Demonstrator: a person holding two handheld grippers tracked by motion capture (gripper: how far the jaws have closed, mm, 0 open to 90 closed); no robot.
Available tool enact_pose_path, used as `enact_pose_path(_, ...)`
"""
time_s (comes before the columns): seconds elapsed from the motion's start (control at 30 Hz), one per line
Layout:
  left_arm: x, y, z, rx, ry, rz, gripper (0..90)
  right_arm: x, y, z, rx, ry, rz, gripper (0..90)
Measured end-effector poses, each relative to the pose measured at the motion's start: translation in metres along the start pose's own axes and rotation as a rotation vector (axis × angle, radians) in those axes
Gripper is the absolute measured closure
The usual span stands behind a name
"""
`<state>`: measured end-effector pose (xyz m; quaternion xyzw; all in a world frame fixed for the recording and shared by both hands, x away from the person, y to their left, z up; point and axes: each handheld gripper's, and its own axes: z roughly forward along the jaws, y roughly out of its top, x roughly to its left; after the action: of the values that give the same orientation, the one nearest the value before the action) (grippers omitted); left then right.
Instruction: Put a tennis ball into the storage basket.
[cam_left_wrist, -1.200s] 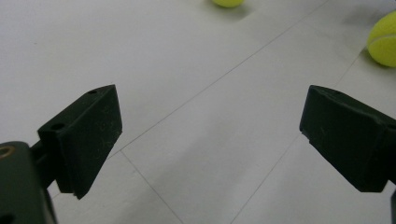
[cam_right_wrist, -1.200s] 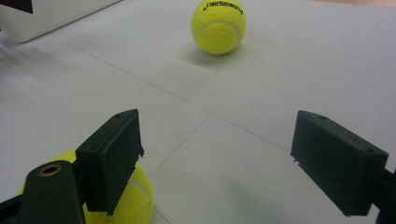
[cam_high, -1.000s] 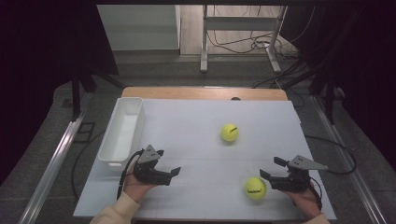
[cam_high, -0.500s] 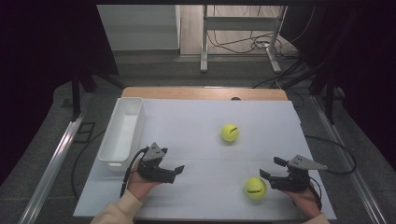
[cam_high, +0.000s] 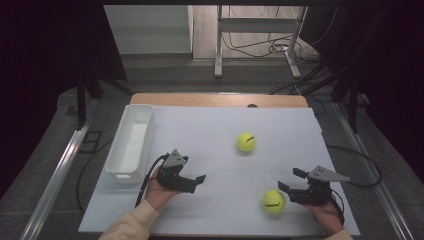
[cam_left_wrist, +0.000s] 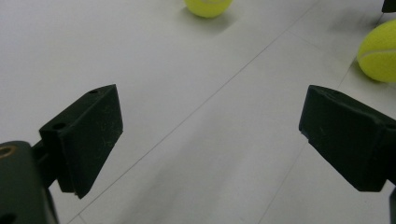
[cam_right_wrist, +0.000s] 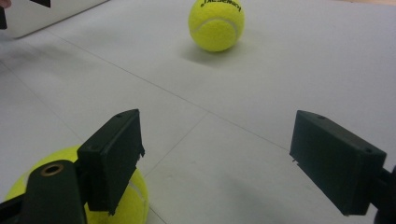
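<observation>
The near fuzzy yellow-green tennis ball (cam_high: 273, 201) lies on the white tabletop (cam_high: 210, 130) toward its front edge, just beside the right gripper (cam_high: 290, 181) and on that gripper's left. In the right gripper view this ball (cam_right_wrist: 133, 196) sits under and behind the left black jaw, outside the gap between the two jaws rather than within it. That offset is what the next move seems to turn on: the jaws point past the ball, so the gripper would need to shift sideways toward it, or swing round, before any closing could catch it. A ball has no long axis, so the approach angle matters little; only the centring does.

The right gripper's jaws stand wide apart with bare tabletop between them and nothing gripped. The left gripper (cam_high: 199, 182), well apart from the near ball on its far left side, is likewise spread wide and empty; in its own view only the tabletop lies between its jaws (cam_left_wrist: 210, 135), with the near ball at the right edge. The right hand is plainly the closer of the two to this ball.

A second yellow-green tennis ball with dark lettering (cam_high: 246, 142) rests beyond the near ball, toward the table's middle, clear of both grippers. Farther left of the near ball, past the left gripper, a white rectangular plastic bin (cam_high: 131, 142) stands along the table's left edge, seemingly empty.
</observation>
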<state>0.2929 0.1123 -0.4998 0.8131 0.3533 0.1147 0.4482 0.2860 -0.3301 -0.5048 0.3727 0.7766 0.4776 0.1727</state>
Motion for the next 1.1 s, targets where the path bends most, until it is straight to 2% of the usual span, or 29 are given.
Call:
enact_pose_path(0.33, -0.004, 0.006, 0.007, 0.003, -0.013, 0.013, 6.9, 0.000, 0.000, 0.000, 0.005, -0.004, -0.002, 17.2)
enact_pose_path(0.67, -0.005, 0.014, 0.019, 0.015, -0.041, 0.010, 6.9, -0.002, -0.001, 0.001, 0.009, -0.009, 0.002, 17.2)
enact_pose_path(0.83, -0.007, 0.019, 0.023, 0.002, -0.036, 0.015, 7.0, -0.002, -0.001, 0.000, 0.009, -0.008, 0.004, 17.2)
enact_pose_path(1.1, -0.005, 0.026, 0.035, 0.018, -0.046, 0.022, 7.1, -0.003, -0.001, 0.000, 0.005, -0.008, 0.010, 17.2)
